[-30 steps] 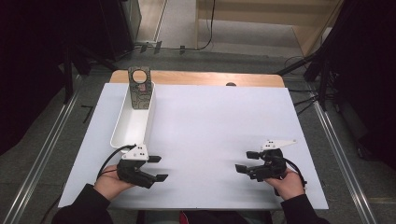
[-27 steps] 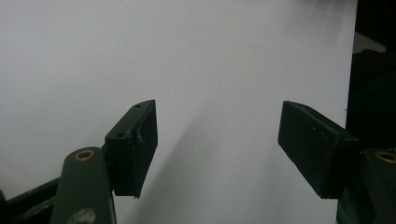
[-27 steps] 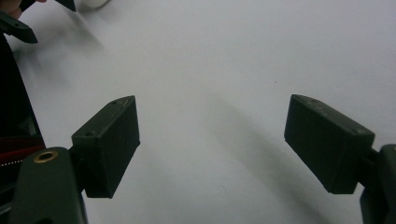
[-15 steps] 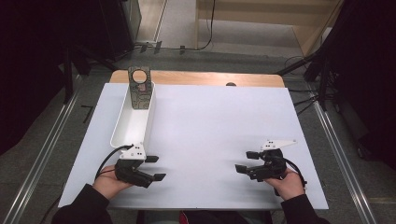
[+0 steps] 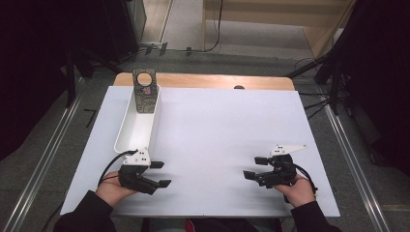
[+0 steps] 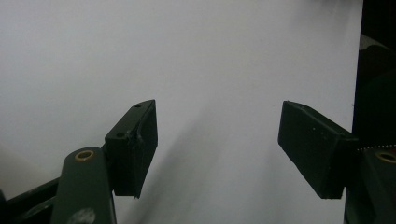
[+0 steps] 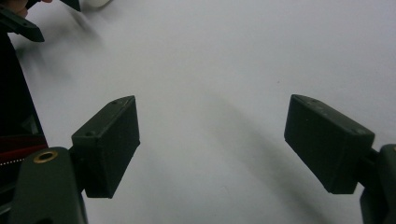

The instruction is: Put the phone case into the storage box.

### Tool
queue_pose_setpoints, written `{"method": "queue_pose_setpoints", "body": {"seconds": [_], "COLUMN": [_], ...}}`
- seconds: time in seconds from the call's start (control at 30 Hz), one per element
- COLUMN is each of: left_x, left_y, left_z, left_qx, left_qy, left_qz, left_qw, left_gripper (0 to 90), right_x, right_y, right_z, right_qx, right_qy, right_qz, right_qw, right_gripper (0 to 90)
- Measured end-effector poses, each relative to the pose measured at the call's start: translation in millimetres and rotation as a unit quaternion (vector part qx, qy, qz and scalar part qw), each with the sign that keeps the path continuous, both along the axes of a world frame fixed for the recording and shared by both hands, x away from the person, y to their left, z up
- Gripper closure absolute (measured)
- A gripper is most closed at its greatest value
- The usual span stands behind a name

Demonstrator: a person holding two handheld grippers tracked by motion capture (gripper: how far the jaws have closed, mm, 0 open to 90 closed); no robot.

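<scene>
A long white tray [image 5: 129, 131] lies along the left side of the white table [image 5: 217, 125]. A dark circuit board with a round hole [image 5: 145, 92] leans upright at the tray's far end. My left gripper [image 5: 161, 174] rests near the table's front left, just below the tray's near end, jaws wide apart and pointing right. Its own view shows the left gripper [image 6: 217, 140] open over bare white surface. My right gripper [image 5: 254, 167] sits at the front right, pointing left. In its own view the right gripper [image 7: 210, 144] is open with nothing between the jaws.
A wooden strip [image 5: 203, 80] runs along the table's far edge. Metal rails [image 5: 43, 154] flank the table on both sides, with cables and stands on the floor behind. The other gripper's jaw tips [image 7: 28, 18] show in the right gripper view's top-left corner.
Both hands stay almost still. The left gripper has shifted very slightly; the right has not visibly moved.
</scene>
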State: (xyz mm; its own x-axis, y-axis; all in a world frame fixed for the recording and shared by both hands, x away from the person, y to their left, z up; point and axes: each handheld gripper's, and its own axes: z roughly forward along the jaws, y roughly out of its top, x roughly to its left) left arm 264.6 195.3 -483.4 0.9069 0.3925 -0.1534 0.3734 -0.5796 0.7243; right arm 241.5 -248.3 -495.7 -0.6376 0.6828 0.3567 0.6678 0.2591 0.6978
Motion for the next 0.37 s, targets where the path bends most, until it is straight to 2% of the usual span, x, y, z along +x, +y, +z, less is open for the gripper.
{"method": "queue_pose_setpoints", "body": {"seconds": [0.37], "left_x": [-0.2], "left_y": [1.4], "left_z": [0.8], "left_qx": [-0.004], "left_qy": [0.000], "left_qz": [0.003], "left_qw": [1.0000], "left_gripper": [28.3], "right_x": [0.0], "right_y": [0.1], "right_z": [-0.1], "right_qx": [-0.001], "right_qy": [0.002], "right_qz": [0.000], "right_qw": [1.0000], "right_gripper": [17.0]}}
